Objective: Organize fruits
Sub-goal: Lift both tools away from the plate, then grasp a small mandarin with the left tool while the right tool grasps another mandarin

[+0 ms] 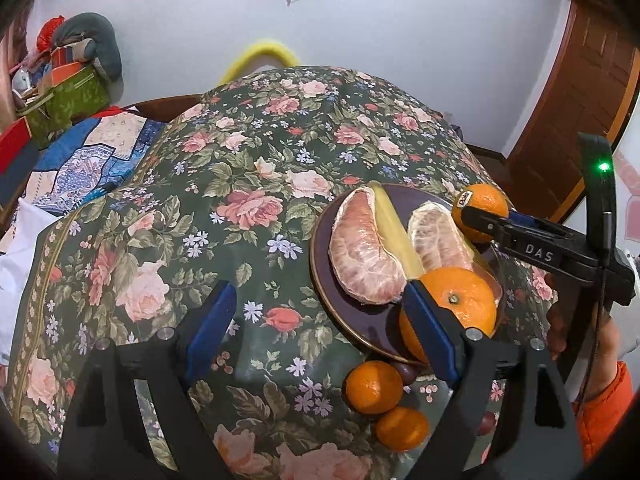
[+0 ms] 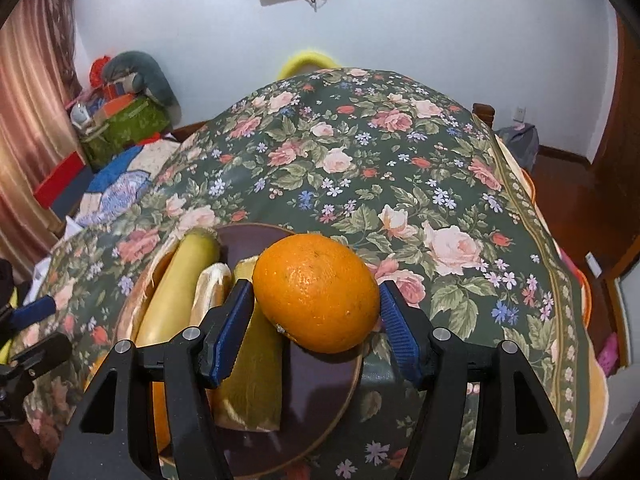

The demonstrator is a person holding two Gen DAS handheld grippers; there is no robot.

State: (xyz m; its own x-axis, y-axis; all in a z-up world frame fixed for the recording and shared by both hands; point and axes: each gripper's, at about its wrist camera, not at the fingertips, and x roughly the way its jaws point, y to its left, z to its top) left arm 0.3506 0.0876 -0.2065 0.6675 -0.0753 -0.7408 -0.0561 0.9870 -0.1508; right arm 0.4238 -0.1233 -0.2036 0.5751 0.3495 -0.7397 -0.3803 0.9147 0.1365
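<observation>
With the right tool pinching the orange just above the dark plate, the fruit is best lowered onto bare plate beside the pomelo pieces before release, while the left tool is held spread over the worktop

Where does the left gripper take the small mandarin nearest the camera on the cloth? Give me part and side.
Take the near mandarin across its round middle, coming down from above. It sits against the other small mandarin on its upper-left side, so probably set the pads on its lower-left and upper-right sides, where only tablecloth shows. The left gripper is already open.
</observation>
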